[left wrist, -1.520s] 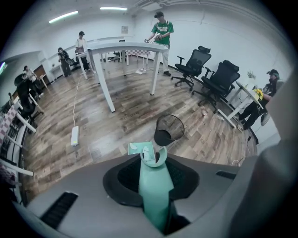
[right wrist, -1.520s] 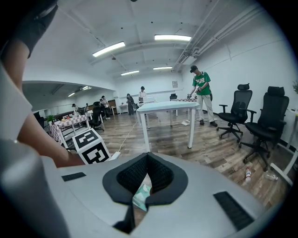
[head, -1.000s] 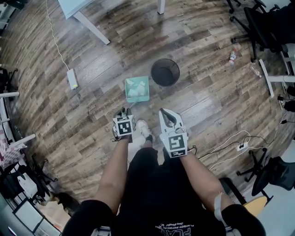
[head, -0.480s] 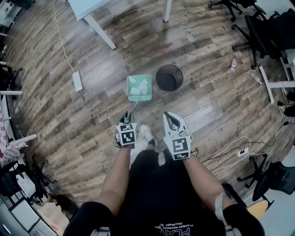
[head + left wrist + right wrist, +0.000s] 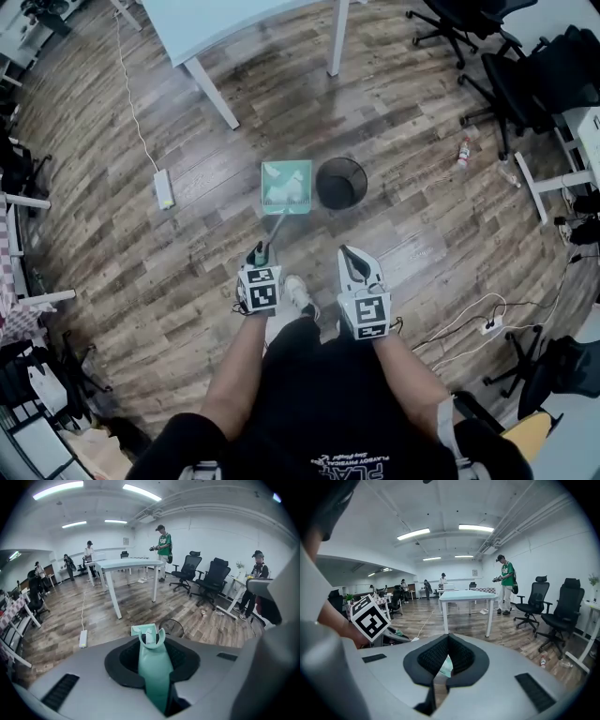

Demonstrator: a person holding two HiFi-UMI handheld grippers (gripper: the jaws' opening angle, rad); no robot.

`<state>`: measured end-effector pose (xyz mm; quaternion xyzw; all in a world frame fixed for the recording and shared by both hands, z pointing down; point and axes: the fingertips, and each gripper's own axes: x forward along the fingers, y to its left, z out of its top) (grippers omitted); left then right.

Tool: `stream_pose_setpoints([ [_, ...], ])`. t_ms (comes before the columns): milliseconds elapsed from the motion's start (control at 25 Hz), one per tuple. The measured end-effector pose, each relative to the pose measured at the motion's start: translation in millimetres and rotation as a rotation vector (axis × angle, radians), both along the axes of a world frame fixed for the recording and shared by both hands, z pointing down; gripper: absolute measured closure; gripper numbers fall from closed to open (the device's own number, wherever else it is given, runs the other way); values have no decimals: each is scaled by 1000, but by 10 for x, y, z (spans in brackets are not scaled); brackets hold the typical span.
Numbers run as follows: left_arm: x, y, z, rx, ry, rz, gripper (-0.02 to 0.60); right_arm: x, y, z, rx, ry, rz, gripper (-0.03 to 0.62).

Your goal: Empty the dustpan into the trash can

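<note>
A mint-green dustpan [image 5: 286,187] with white scraps in it hangs on its long handle [image 5: 273,225], just left of the black mesh trash can [image 5: 340,183] on the wood floor. My left gripper [image 5: 260,251] is shut on the near end of that handle. In the left gripper view the handle [image 5: 153,667] runs out between the pads, with the pan [image 5: 146,631] beyond and the trash can [image 5: 174,627] to its right. My right gripper [image 5: 354,255] is held beside the left one, shut and holding nothing. In its own view the right gripper [image 5: 447,641] has its pads touching.
A white table [image 5: 234,19] stands beyond the can. A power strip [image 5: 165,189] with its cable lies to the left, and another one [image 5: 487,325] to the right. Office chairs [image 5: 525,75] and a bottle [image 5: 462,153] are at the upper right. A person [image 5: 163,550] stands far off.
Both grippers have risen. The dustpan came up with the left gripper, and its pan now sits closer beside the trash can. The right gripper stayed shut.
</note>
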<state>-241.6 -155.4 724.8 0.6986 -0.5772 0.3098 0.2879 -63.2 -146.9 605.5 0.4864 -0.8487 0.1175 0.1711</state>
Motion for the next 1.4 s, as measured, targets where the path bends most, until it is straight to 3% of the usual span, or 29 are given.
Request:
stream_pose_setpoints([
  [400,271,-44,-598,99,-88,34,497,457,-102,-367,83,-12,-43,580],
  [840,772,49,-907,191,-259,224,499,901,23,-411,84,-34,-13,579],
  [960,944,71,-880,205,-313,300,499,976,32,-415,86,-34,1,579],
  [1400,1401,295,-710,267,-640,694,497,1146,23,-465,94,-57,43,579],
])
